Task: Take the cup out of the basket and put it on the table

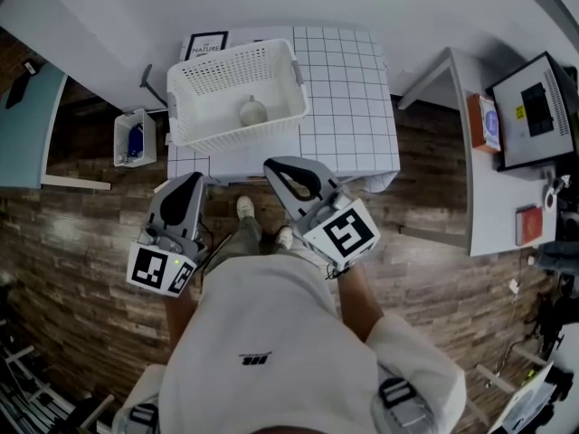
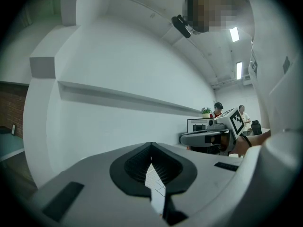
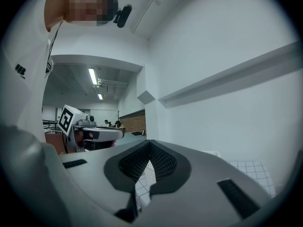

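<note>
Nearest the lens is the person's white shirt. Just ahead of it both tongs are held level, short of the table's near edge. The grey left gripper and the grey right gripper each have their jaws pressed together on nothing, with only a sliver of checked cloth showing past the pads. The pale rounded cup sits inside the white latticed plastic basket, low towards its near wall; whether it stands upright I cannot tell. The basket rests on the white grid-patterned table. By my reading the reach has not yet begun. To do it well, one pair of jaws should first open wide enough for the cup, pass over the basket's near rim and come down from above, since the tall walls bar any level approach. The other gripper could steady the rim so the light basket neither slides nor lifts with the cup. Bare cloth to the right of the basket gives ample room to set the cup down, well in from the table's edges. The left side is tight, as the basket stands right at that edge.
</note>
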Action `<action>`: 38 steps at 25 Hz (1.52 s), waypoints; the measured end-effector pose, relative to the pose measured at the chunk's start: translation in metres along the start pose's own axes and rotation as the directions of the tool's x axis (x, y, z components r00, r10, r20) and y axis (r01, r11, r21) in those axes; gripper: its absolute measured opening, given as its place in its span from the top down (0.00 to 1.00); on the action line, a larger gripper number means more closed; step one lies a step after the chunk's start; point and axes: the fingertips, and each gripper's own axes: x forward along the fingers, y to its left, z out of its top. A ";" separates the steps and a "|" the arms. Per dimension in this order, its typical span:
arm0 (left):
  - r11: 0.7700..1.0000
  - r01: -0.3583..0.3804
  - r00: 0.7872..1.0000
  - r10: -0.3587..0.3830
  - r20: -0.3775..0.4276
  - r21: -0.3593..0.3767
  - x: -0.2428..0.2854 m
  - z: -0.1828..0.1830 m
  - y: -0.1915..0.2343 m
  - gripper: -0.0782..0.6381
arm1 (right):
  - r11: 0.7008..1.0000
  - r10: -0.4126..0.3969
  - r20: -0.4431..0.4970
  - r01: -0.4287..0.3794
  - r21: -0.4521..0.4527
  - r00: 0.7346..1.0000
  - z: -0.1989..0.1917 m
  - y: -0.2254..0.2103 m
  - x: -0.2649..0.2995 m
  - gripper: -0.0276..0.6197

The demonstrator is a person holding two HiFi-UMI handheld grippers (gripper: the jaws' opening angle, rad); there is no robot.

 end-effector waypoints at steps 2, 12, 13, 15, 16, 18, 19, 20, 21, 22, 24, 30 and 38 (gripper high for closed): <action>1.000 0.004 1.000 -0.004 0.002 -0.001 0.004 -0.001 0.005 0.88 | 1.000 -0.004 -0.007 0.004 -0.004 1.000 -0.001 -0.004 0.005 0.94; 0.998 0.057 0.998 -0.057 -0.005 -0.002 0.047 -0.007 0.050 0.88 | 0.999 -0.043 -0.066 0.042 -0.018 0.997 -0.014 -0.039 0.047 0.94; 0.998 0.064 0.998 -0.064 -0.007 -0.002 0.051 -0.008 0.055 0.88 | 0.999 -0.047 -0.074 0.046 -0.018 0.996 -0.015 -0.043 0.052 0.94; 0.997 0.074 0.997 -0.074 -0.012 -0.001 0.061 -0.009 0.065 0.88 | 0.999 -0.053 -0.089 0.052 -0.016 0.995 -0.018 -0.051 0.062 0.94; 0.997 0.078 0.997 -0.078 -0.016 -0.002 0.065 -0.010 0.070 0.88 | 0.998 -0.055 -0.096 0.053 -0.016 0.994 -0.020 -0.055 0.067 0.94; 0.996 0.085 0.996 -0.085 -0.020 -0.007 0.072 -0.011 0.079 0.88 | 0.998 -0.057 -0.107 0.056 -0.015 0.993 -0.021 -0.060 0.076 0.94; 0.996 0.089 0.996 -0.089 -0.021 -0.010 0.075 -0.011 0.083 0.88 | 0.998 -0.059 -0.114 0.058 -0.014 0.992 -0.022 -0.063 0.080 0.94; 0.996 0.092 0.995 -0.093 -0.022 -0.013 0.078 -0.012 0.086 0.88 | 0.998 -0.061 -0.120 0.060 -0.013 0.991 -0.023 -0.065 0.083 0.94; 0.995 0.097 0.995 -0.097 -0.024 -0.015 0.081 -0.013 0.090 0.88 | 0.998 -0.063 -0.126 0.062 -0.013 0.990 -0.024 -0.068 0.087 0.94; 0.995 0.102 0.994 -0.102 -0.026 -0.016 0.084 -0.014 0.094 0.88 | 0.998 -0.065 -0.131 0.064 -0.014 0.989 -0.025 -0.071 0.091 0.94; 0.993 0.114 0.993 -0.114 -0.031 -0.017 0.089 -0.016 0.100 0.88 | 0.997 -0.071 -0.143 0.070 -0.014 0.987 -0.026 -0.076 0.099 0.94; 0.986 0.167 0.985 -0.168 -0.047 -0.028 0.102 -0.025 0.118 0.88 | 0.995 -0.096 -0.183 0.095 -0.017 0.978 -0.033 -0.084 0.119 0.94; 0.964 0.266 0.960 -0.266 -0.080 -0.020 0.122 -0.040 0.136 0.88 | 0.987 -0.157 -0.248 0.159 -0.015 0.956 -0.047 -0.095 0.144 0.94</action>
